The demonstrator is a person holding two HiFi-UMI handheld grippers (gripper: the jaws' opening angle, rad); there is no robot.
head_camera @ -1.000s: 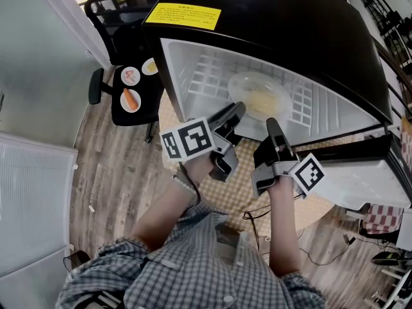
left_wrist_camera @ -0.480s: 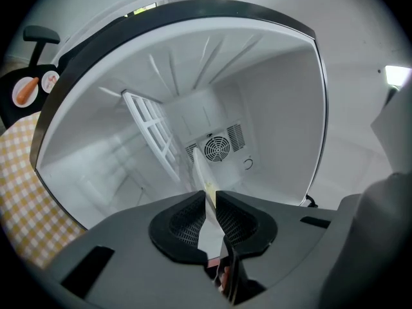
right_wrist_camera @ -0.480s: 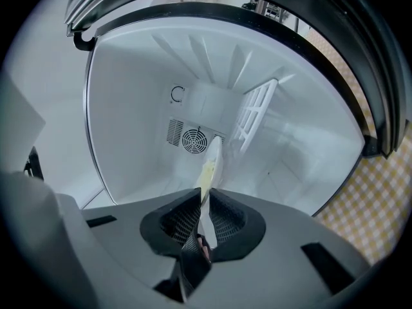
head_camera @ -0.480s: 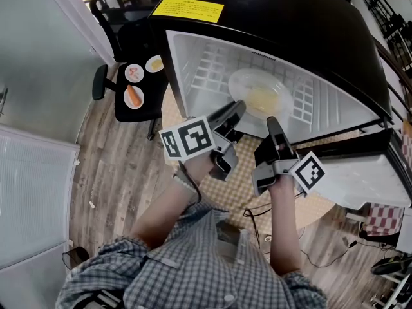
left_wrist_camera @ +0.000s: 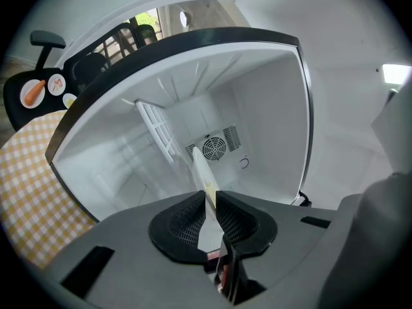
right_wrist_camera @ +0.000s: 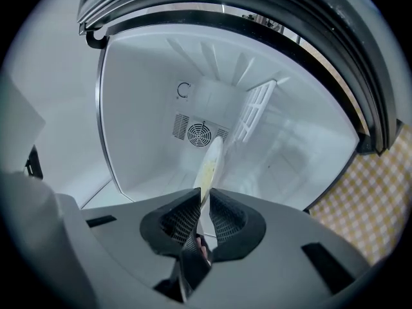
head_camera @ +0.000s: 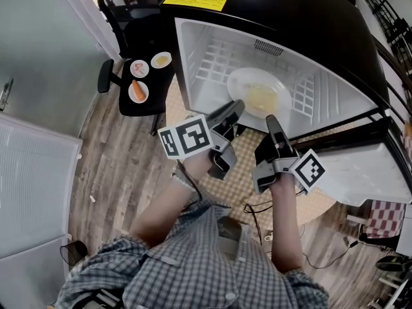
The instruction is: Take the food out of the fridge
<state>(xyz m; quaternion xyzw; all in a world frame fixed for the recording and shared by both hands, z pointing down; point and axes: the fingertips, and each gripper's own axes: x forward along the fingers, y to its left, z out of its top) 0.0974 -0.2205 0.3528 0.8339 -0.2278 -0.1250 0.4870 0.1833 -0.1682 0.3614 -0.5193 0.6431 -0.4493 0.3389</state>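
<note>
A clear plate (head_camera: 259, 95) with pale yellow food lies inside the open black fridge (head_camera: 302, 24), on its white floor. My left gripper (head_camera: 235, 111) is shut on the plate's near left rim. My right gripper (head_camera: 272, 125) is shut on its near right rim. In the left gripper view the plate (left_wrist_camera: 201, 172) shows edge-on, pinched between the jaws of the left gripper (left_wrist_camera: 210, 201). The right gripper view likewise has the plate (right_wrist_camera: 209, 165) edge-on in the right gripper (right_wrist_camera: 205, 201), with the fridge's fan grille behind it.
A black office chair (head_camera: 132, 105) left of the fridge carries three small plates (head_camera: 138, 91) of food. A white wire shelf (head_camera: 219, 63) lines the fridge's inside. The fridge door (head_camera: 360, 172) stands open at right. Yellow checked cloth (head_camera: 241, 188) lies below the grippers. A white cabinet (head_camera: 32, 192) stands at left.
The head view has shifted, so the fridge and chair sit further right and lower in the picture. Both grippers keep the same hold on the plate.
</note>
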